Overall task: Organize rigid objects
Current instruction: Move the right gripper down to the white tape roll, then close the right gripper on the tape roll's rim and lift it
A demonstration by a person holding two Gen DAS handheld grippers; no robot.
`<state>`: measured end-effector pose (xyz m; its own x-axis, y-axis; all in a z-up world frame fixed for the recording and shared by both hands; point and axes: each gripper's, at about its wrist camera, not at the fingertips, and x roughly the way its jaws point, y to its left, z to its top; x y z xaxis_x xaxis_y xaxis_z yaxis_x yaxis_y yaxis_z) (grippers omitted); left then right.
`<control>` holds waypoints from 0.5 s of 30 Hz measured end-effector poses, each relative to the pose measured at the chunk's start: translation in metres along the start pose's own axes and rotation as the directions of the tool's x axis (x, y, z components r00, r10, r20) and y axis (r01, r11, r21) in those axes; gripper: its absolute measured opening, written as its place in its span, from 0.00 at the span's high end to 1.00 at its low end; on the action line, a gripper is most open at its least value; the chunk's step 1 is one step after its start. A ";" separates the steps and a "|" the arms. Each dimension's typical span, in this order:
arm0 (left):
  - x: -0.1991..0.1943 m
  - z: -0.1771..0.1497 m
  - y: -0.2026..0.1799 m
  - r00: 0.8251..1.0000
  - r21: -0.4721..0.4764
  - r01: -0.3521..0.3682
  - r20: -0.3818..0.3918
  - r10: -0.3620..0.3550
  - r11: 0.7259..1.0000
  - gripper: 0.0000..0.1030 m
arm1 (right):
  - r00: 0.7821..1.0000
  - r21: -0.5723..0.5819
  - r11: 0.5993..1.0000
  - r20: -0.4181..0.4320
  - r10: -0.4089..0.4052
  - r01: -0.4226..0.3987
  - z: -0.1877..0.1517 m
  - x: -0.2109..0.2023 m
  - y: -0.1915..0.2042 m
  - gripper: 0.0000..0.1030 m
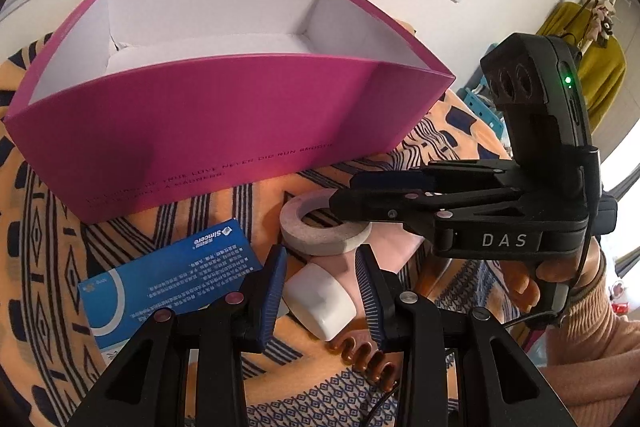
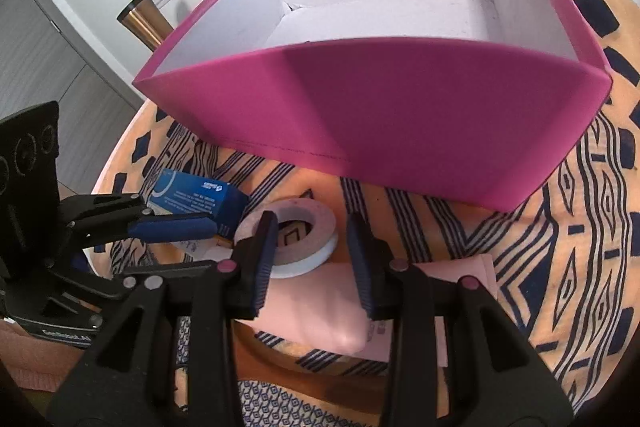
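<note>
My left gripper [image 1: 320, 291] hangs low over the patterned tabletop [image 1: 52, 259], its jaws apart on either side of a white rounded block [image 1: 320, 301]. I see a gap between the block and each blue pad, so nothing is clamped. Just left of my left jaw lies a blue medicine carton [image 1: 168, 283], its near long edge almost under that jaw. A brown coiled hair clip [image 1: 366, 357] sits below the block, close to my right-side pad.

My right gripper [image 2: 312, 259] also stands with jaws apart, reaching in over the tape roll [image 2: 296, 239]. In the left wrist view one finger crosses above the roll's open centre; in the right wrist view the roll lies ahead of the jaws, partly behind the left pad, and whether that pad touches it I cannot tell. The roll rests partly on a pink pad of paper [image 2: 320, 319], which runs back beneath my right jaws.

The magenta box [image 1: 224, 131] stands open just beyond all these things, white inside and bare. Its near wall rises close behind the tape roll, leaving only a narrow strip of tabletop between wall and objects. To the right of the pink paper the cloth is open to the tabletop's round edge. A metal tumbler [image 2: 142, 19] stands behind the box's left corner.
</note>
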<state>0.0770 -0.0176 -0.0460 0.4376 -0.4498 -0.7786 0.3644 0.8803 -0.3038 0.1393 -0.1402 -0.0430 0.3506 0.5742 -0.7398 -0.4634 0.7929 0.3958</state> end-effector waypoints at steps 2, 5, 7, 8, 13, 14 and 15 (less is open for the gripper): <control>0.003 0.001 0.001 1.000 -0.006 0.010 -0.013 -0.010 1.000 0.65 | 1.000 0.001 1.000 -0.008 0.003 -0.003 0.001 0.000 0.000 0.64; 0.008 0.001 0.002 0.999 -0.010 0.028 -0.035 -0.028 1.000 0.65 | 1.000 0.002 1.000 -0.016 0.005 -0.005 0.001 0.000 0.001 0.64; 0.012 0.002 0.001 0.998 -0.008 0.035 -0.045 -0.035 0.999 0.65 | 1.000 0.005 1.000 -0.027 0.014 -0.014 0.001 -0.001 0.000 0.64; 0.013 0.002 0.000 0.998 -0.009 0.037 -0.048 -0.038 0.999 0.65 | 0.999 0.006 1.000 -0.035 0.020 -0.019 0.002 0.000 0.000 0.64; 0.023 0.008 -0.002 0.996 -0.029 0.059 -0.059 -0.060 0.998 0.61 | 0.998 0.014 0.999 -0.052 0.037 -0.036 0.004 0.002 -0.003 0.64; 0.024 0.009 -0.002 0.997 -0.031 0.053 -0.058 -0.055 0.998 0.61 | 0.997 0.019 0.999 -0.056 0.051 -0.050 0.004 0.004 -0.004 0.63; 0.024 0.010 -0.002 0.997 -0.034 0.052 -0.057 -0.054 0.998 0.61 | 0.997 0.023 0.998 -0.056 0.059 -0.058 0.004 0.005 -0.004 0.62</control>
<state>0.0946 -0.0322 -0.0590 0.3698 -0.4873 -0.7910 0.3583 0.8603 -0.3625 0.1460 -0.1401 -0.0460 0.2761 0.6078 -0.7446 -0.4641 0.7627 0.4505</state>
